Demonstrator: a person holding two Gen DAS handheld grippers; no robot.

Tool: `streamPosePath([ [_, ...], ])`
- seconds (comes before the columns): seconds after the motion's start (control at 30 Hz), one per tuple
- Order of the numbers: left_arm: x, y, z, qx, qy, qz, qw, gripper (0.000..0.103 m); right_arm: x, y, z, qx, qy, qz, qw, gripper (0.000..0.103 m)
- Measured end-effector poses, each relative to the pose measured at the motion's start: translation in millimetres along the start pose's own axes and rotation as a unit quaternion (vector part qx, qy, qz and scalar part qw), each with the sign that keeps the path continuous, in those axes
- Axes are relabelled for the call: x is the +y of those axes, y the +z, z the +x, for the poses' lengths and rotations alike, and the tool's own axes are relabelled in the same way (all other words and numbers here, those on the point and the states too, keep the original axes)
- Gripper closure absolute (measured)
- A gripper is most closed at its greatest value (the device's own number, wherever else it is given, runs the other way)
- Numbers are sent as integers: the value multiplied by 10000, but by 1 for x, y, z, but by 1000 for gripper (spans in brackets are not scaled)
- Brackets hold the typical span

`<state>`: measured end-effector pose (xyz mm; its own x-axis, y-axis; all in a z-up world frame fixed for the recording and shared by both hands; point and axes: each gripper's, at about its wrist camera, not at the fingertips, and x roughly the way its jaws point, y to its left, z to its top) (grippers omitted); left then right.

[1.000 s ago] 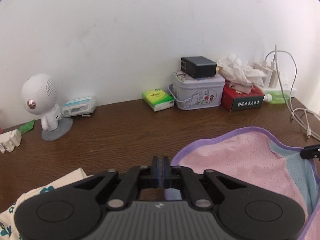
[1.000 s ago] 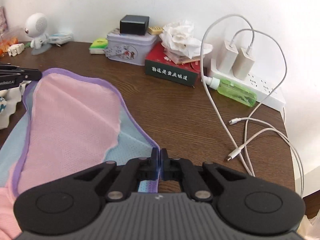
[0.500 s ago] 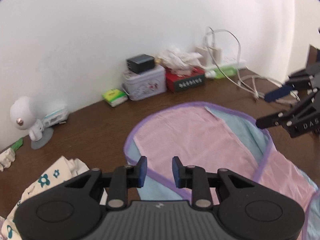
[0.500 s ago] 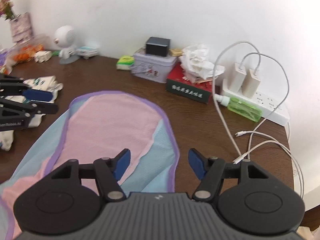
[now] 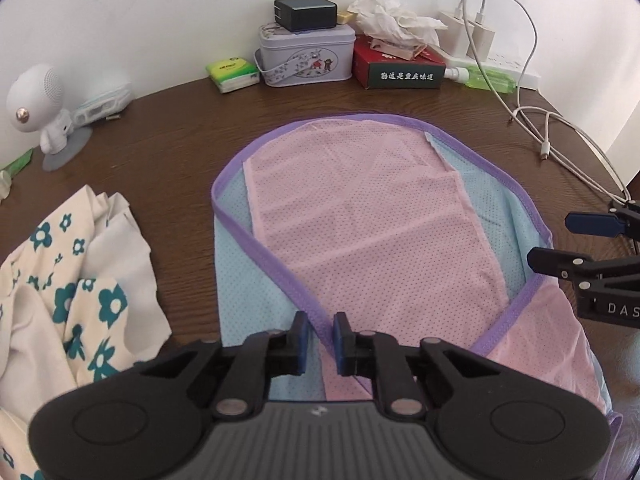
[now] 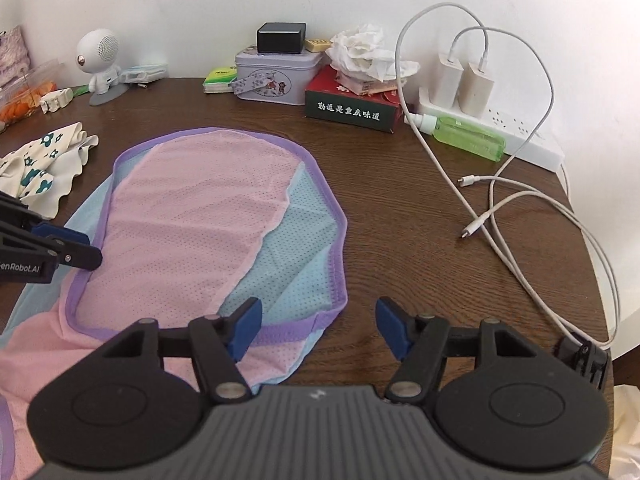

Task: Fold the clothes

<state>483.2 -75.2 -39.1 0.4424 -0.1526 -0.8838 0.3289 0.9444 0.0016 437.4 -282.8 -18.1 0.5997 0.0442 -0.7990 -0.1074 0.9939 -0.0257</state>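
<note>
Left tongs: jaws have just been closing and stand a narrow slit apart. The purple hem of the garment runs through the slit, but the pads are not seen pressing on it. Likely lining up a pinch for the next fold.

Right tongs: jaws have just been opening and are spread wide with nothing between them. They sit at the garment's near right corner, probably having let it go.

The garment lies flat mid-table, its pink panel over the blue layer. A floral cloth is bunched to the left, likely waiting its turn. Clutter sits back along the wall, off the work area.

Writing:
- "DAS" on the right tongs.
- "enRobot.AI" on the left tongs.
- White Chinese characters on the red box.
- Cartoon figures on the tin; any text is too small to read.
</note>
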Motion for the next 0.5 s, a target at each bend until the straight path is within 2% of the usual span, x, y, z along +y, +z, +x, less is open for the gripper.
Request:
streamPosePath([
  [0.03,0,-1,-1,-23,12,-19,10000,99,0,0,3,27,28,57,10000,42],
  [0.1,0,-2,-2,-69,37,-56,10000,101,-2,-1,8,87,76,169,9998,57],
  [0.13,2,-2,-4,-129,51,-68,9999,101,-3,-1,10,97,93,212,9997,70],
  [0.2,7,-1,-12,-265,73,-123,9995,101,-5,-1,11,93,153,277,9995,84],
  [0.23,11,1,-17,-341,81,-167,9992,101,-5,-1,12,105,155,268,9995,94],
  [0.33,24,7,-29,-562,209,-328,9977,101,-3,0,12,131,75,106,9998,97],
  [0.43,40,15,-32,-726,491,-465,9951,101,-1,0,12,120,58,76,9999,97],
  [0.5,49,19,-26,-711,457,-585,9947,101,-2,0,11,110,83,121,9998,96],
])
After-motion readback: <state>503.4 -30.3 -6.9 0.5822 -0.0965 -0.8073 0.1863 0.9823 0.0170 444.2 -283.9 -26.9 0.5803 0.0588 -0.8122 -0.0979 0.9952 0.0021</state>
